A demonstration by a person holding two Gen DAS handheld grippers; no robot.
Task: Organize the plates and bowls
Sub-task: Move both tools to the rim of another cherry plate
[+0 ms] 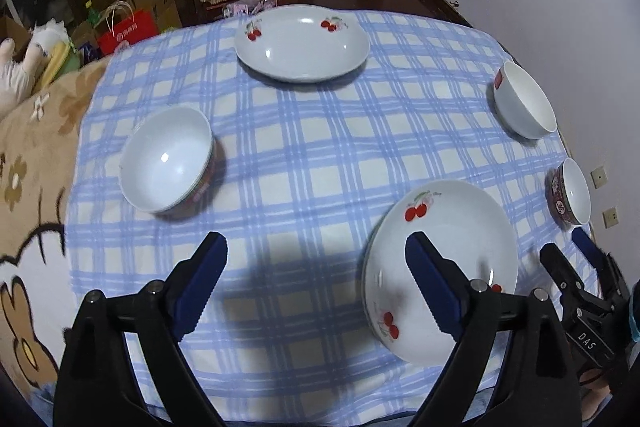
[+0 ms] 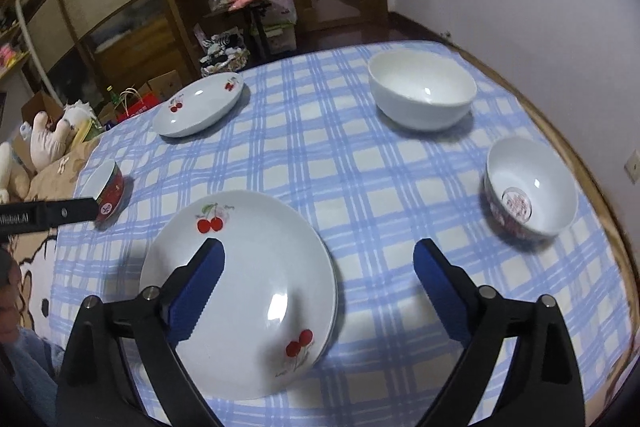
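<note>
Near cherry plate (image 2: pixel 240 291) looks like a stack: a second rim shows under it, so that's your collection point on the checked cloth (image 2: pixel 360 187). Far plate (image 2: pixel 200 103) and three bowls sit apart, unsorted. Your left gripper (image 1: pixel 316 259) and right gripper (image 2: pixel 320 263) are both spread wide, holding nothing, above the stack.

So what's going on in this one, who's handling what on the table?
A person holds a gripper in each hand over a table with a blue checked cloth. Both the left gripper and the right gripper are open and hold nothing. Just below them sits a near cherry-print plate, apparently on top of another. A second cherry-print plate sits alone at the far side, and three bowls stand separately: a red-sided bowl, a plain white bowl and a patterned bowl.
</note>
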